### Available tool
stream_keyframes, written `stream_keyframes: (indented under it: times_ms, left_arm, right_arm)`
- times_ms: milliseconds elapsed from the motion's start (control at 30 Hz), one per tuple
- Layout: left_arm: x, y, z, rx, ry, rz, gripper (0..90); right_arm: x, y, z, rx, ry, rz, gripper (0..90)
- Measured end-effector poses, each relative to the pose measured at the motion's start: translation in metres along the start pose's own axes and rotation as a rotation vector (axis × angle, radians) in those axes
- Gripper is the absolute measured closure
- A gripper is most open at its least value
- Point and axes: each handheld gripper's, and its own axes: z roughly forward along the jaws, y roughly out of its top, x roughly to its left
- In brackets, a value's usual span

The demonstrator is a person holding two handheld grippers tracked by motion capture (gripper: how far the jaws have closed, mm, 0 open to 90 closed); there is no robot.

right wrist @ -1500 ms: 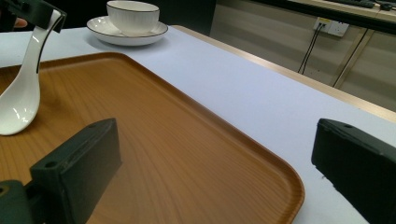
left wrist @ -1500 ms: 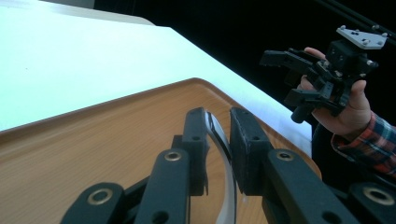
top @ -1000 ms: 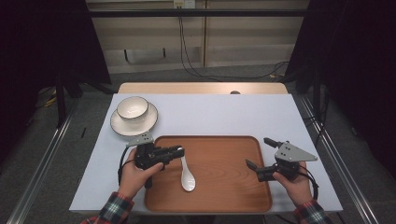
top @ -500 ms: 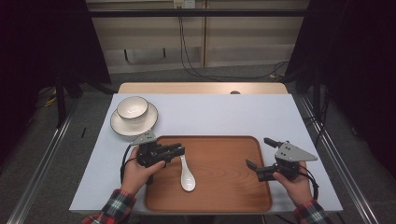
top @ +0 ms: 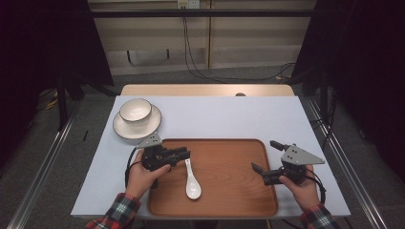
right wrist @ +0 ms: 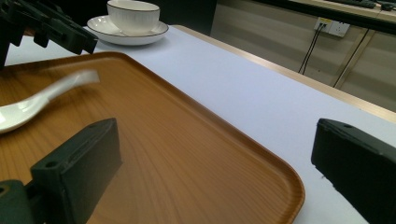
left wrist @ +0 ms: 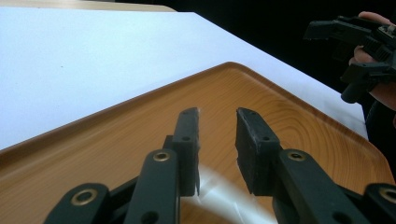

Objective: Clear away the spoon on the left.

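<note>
A white ceramic spoon (top: 192, 183) lies on the wooden tray (top: 229, 167), bowl end toward me. My left gripper (top: 186, 153) hovers just above the spoon's handle, its jaws a little apart with nothing between them. In the left gripper view its jaws (left wrist: 217, 114) point across the tray (left wrist: 303, 121) and the spoon (left wrist: 219, 191) shows as a white blur underneath. My right gripper (top: 263, 155) stands wide open over the tray's right edge. In the right gripper view the spoon (right wrist: 28, 109) rests at the left, its handle blurred below the left gripper (right wrist: 51, 28).
A white bowl (top: 135, 109) sits on a white plate (top: 125, 129) at the back left of the pale tablecloth, just beyond the tray's corner. Bare cloth stretches behind and to the right of the tray. The table's wooden far edge (top: 205, 89) runs behind.
My left gripper has shifted slightly above the spoon's handle. The spoon, the tray and my right gripper stay where they were.
</note>
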Motion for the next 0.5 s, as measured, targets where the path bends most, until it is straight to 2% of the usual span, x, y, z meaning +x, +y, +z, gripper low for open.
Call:
stream_keyframes:
  times_ms: [267, 500]
  left_arm:
    - [0.0033, 0.0005, 0.0012, -0.016, 0.011, -0.009, 68.6]
    - [0.0003, 0.0006, -0.0048, -0.036, 0.034, 0.015, 59.6]
  right_arm:
    - [-0.0004, -0.0004, -0.0006, 0.0, 0.002, 0.0, 1.2]
    - [0.0011, 0.0019, -0.0012, -0.012, 0.002, -0.005, 1.4]
